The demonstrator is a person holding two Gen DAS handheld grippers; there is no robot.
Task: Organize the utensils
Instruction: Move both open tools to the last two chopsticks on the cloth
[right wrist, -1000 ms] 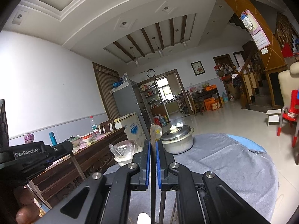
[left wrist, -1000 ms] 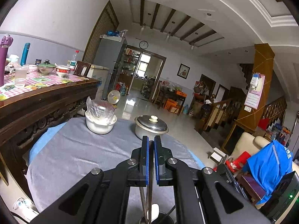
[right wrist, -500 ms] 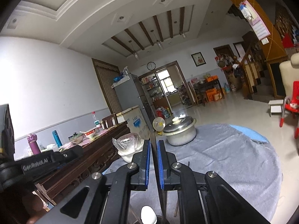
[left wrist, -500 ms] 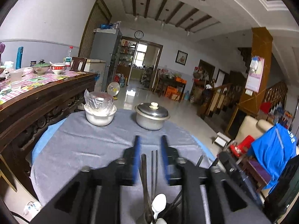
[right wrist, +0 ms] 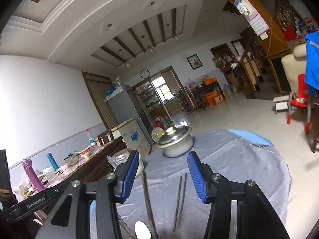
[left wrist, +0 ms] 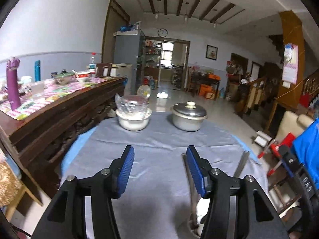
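With both jaws having just been opening, the left gripper (left wrist: pixel 158 169) and right gripper (right wrist: pixel 163 176) stand empty, the slim dark chopsticks (right wrist: pixel 148 203) released upright in the round holder (left wrist: pixel 192 228) below; next, withdraw clear without tipping them.

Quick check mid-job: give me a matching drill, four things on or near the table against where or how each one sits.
Things:
1. metal pot
2. white bowl
3. purple bottle
4. pair of chopsticks

Places or states:
A. lying flat on the grey cloth
B. standing upright on the wooden sideboard
C. closed with a knobbed lid
D. covered with clear plastic

Pairs: 1-C, 2-D, 3-B, 4-A
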